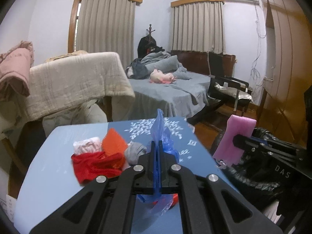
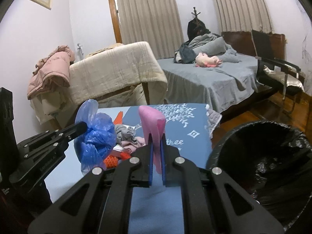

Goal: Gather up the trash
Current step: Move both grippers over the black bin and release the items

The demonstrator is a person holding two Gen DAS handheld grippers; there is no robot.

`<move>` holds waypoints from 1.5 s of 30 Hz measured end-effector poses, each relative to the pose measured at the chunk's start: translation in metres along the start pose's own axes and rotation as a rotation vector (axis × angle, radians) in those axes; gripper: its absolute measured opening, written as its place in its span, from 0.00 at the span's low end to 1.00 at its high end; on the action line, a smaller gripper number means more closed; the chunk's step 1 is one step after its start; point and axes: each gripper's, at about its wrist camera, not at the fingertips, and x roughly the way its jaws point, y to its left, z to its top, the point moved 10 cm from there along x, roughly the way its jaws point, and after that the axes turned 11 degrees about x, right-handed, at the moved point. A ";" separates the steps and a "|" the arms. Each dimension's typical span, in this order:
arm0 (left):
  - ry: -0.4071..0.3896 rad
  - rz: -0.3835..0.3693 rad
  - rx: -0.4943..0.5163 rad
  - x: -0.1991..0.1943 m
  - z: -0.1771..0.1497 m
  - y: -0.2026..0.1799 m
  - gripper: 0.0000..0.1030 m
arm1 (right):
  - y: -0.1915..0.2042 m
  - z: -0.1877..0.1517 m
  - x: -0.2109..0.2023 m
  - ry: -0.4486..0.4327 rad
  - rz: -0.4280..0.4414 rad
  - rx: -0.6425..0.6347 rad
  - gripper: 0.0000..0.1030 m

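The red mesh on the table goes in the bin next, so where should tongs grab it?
Grip the raised, bunched near edge of the red mesh, coming from above on the open table side; the orange piece and grey wad crowd its far side.

The left hand-held gripper point(image 1: 157, 146), low in the frame's centre, is clamped tight; the right hand-held gripper point(image 2: 157, 150) likewise, both angled slightly downward.

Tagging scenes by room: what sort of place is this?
A lived-in bedroom, most likely: a bed with grey bedding, curtained windows, and a coat rack in the corner.
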 end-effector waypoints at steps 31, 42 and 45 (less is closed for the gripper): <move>-0.059 -0.347 0.116 0.054 0.067 -0.205 0.01 | -0.202 0.014 -0.091 -0.112 -0.366 0.157 0.06; -0.023 -0.438 0.132 0.077 0.067 -0.250 0.02 | -0.240 0.005 -0.098 -0.108 -0.429 0.195 0.09; -0.014 -0.476 0.135 0.080 0.065 -0.256 0.26 | -0.247 0.004 -0.101 -0.107 -0.450 0.202 0.21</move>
